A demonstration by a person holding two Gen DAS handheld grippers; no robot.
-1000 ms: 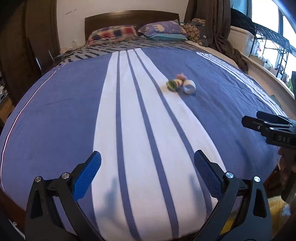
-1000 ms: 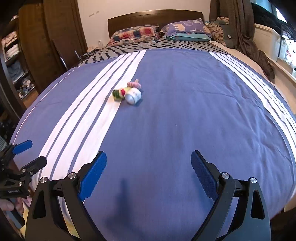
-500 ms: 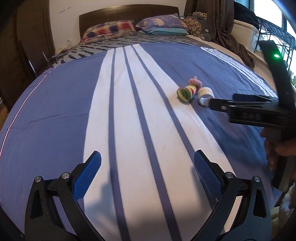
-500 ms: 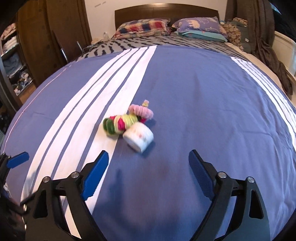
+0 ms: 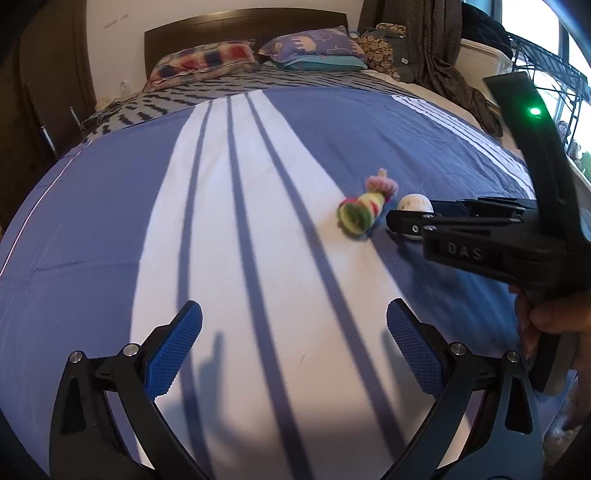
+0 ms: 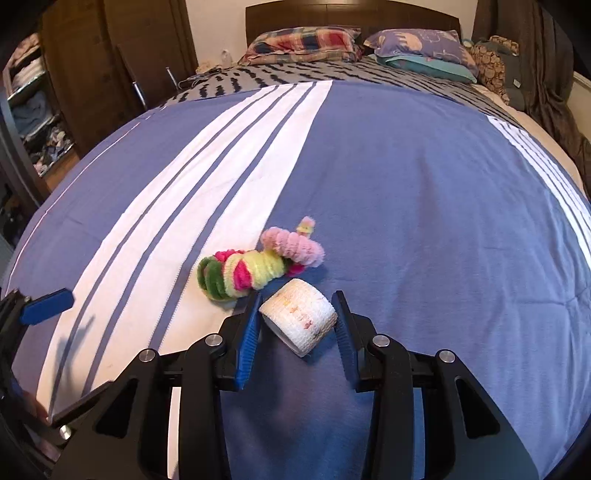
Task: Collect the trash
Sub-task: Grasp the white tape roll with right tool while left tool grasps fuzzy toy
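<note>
A wide bed [image 6: 424,166] fills both views, spread with a blue cover that carries a band of white stripes running from the foot edge toward the headboard [image 6: 351,14]. Near the middle of the bed, at the right edge of that white band, lies a small white roll of tape [image 6: 299,317] on its side. Touching it on the far side is a bundle of fuzzy pipe cleaners [image 6: 255,269] in pink, yellow and green. The right tongs [image 6: 295,325] sit low over the cover with the roll of tape between their blue pads; the jaws have just been closing, the left pad is at the roll's edge and the right pad is just beside it, so a firm grip is not certain. From the left wrist view the right tongs [image 5: 402,221] reach in from the right side, a hand [image 5: 554,317] wrapped on the handle. The left tongs [image 5: 295,343] hover with jaws spread wide and nothing between them, over the white stripes near the foot edge. The cover all around is flat and bare, with open room toward both side edges. Pillows [image 6: 306,40] line the head end, a dark wardrobe [image 6: 110,55] stands past the left edge, and a curtain [image 5: 439,40] hangs past the far right corner.
</note>
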